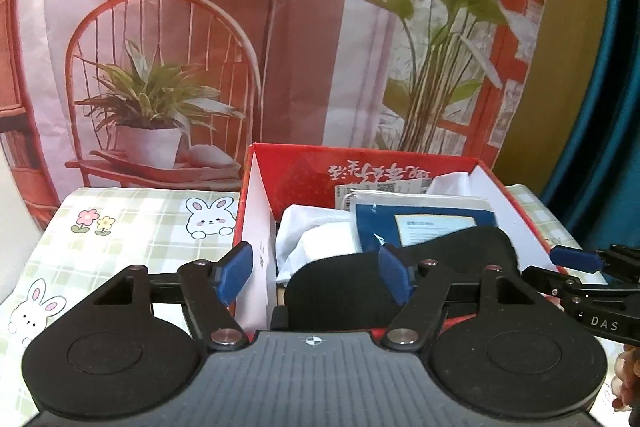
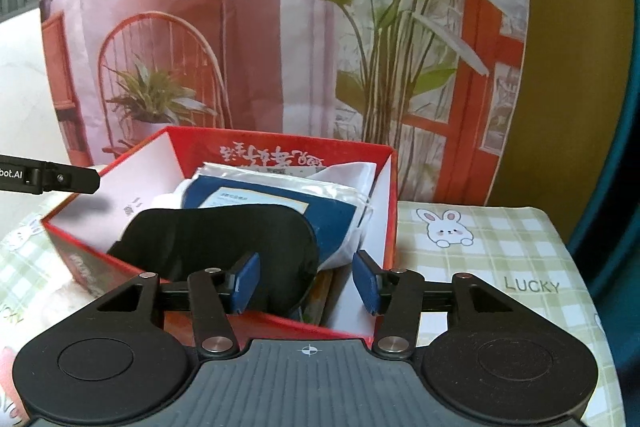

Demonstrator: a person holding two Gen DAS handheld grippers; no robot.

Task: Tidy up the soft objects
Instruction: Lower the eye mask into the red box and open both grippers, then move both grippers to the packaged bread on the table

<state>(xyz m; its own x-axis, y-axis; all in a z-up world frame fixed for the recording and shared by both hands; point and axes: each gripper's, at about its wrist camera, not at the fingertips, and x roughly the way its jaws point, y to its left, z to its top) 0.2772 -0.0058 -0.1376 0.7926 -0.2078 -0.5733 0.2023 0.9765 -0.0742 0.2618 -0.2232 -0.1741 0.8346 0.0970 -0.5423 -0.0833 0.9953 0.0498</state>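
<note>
A black eye mask [image 1: 400,267] [image 2: 216,239] lies in the red box [image 1: 360,159] [image 2: 280,143], on top of a blue packet [image 1: 424,223] [image 2: 288,203] and white cloth [image 1: 308,235] [image 2: 348,183]. My left gripper [image 1: 316,269] is open just above the box's near left corner, empty. My right gripper [image 2: 306,281] is open over the box's near edge, the mask's end between its pads but not pinched. The right gripper's fingers [image 1: 576,259] show at the right of the left wrist view; the left gripper's finger [image 2: 68,179] shows at the left of the right wrist view.
The box stands on a table with a green checked bunny cloth [image 1: 140,227] [image 2: 500,255]. A printed backdrop of a chair, lamp and plants [image 1: 280,47] hangs close behind. A blue curtain [image 1: 600,107] is at the right.
</note>
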